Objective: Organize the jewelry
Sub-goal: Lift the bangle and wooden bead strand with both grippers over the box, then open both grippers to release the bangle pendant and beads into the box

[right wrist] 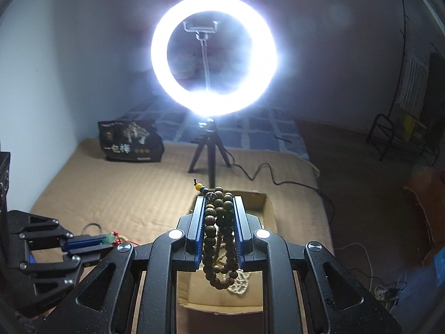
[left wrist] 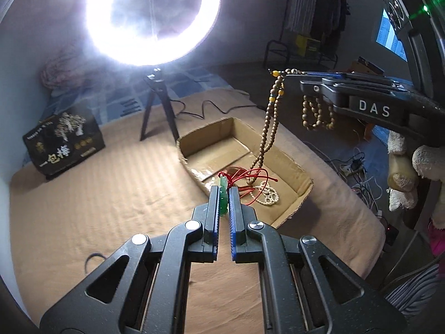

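Cardboard box point(left wrist: 289, 164) holds pearl strand point(left wrist: 268, 194); our left gripper point(left wrist: 223, 194) pinches jade pendant point(left wrist: 223, 200), right gripper point(right wrist: 219, 208) clamps wooden bead necklace point(right wrist: 219, 239).

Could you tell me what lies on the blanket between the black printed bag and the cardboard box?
The ring light's tripod stands between the black bag and cardboard box, clearest in the left wrist view.

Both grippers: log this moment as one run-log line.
left gripper: shut on green pendant | right gripper: shut on wooden bead strand | cardboard tray: pearl strand inside
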`<action>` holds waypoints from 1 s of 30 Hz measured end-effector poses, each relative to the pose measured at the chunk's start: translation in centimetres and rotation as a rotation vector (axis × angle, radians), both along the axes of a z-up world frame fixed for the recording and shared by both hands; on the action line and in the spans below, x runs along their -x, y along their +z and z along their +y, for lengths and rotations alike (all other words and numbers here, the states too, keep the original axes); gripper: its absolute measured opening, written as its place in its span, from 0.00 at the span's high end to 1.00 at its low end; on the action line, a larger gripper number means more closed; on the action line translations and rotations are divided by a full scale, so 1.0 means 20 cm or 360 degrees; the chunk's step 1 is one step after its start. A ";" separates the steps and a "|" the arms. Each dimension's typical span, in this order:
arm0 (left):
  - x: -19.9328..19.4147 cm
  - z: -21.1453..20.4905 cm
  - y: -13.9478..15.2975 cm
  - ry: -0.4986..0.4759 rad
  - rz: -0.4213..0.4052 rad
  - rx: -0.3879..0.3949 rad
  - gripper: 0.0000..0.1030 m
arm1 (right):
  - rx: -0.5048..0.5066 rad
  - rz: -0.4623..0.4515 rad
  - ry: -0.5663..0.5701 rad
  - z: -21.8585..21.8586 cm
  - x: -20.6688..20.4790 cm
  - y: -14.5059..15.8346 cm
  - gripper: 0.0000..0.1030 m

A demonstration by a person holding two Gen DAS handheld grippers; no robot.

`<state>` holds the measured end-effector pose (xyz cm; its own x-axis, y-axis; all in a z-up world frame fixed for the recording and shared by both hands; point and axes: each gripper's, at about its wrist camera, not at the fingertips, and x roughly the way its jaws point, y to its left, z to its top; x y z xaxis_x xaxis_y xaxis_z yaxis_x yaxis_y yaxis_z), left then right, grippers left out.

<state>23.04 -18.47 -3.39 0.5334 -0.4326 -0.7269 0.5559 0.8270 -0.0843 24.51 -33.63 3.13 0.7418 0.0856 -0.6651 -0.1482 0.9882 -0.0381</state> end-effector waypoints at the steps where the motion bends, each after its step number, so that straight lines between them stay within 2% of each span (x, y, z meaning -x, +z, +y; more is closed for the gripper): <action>1: -0.01 -0.03 -0.02 -0.0004 0.0007 -0.0001 0.96 | 0.0004 0.0005 -0.0007 -0.01 0.00 -0.01 0.84; 16: -0.13 -0.20 -0.31 -0.0012 0.0189 -0.0008 0.96 | 0.0084 0.0139 -0.0105 -0.18 -0.09 -0.23 0.84; 26: -0.15 -0.32 -0.45 -0.0054 0.0229 -0.0085 0.96 | 0.0151 0.0280 -0.0091 -0.19 -0.14 -0.41 0.84; 30: -0.17 -0.33 -0.50 -0.0056 0.0260 -0.0099 0.96 | 0.0128 0.0336 -0.0100 -0.20 -0.16 -0.47 0.84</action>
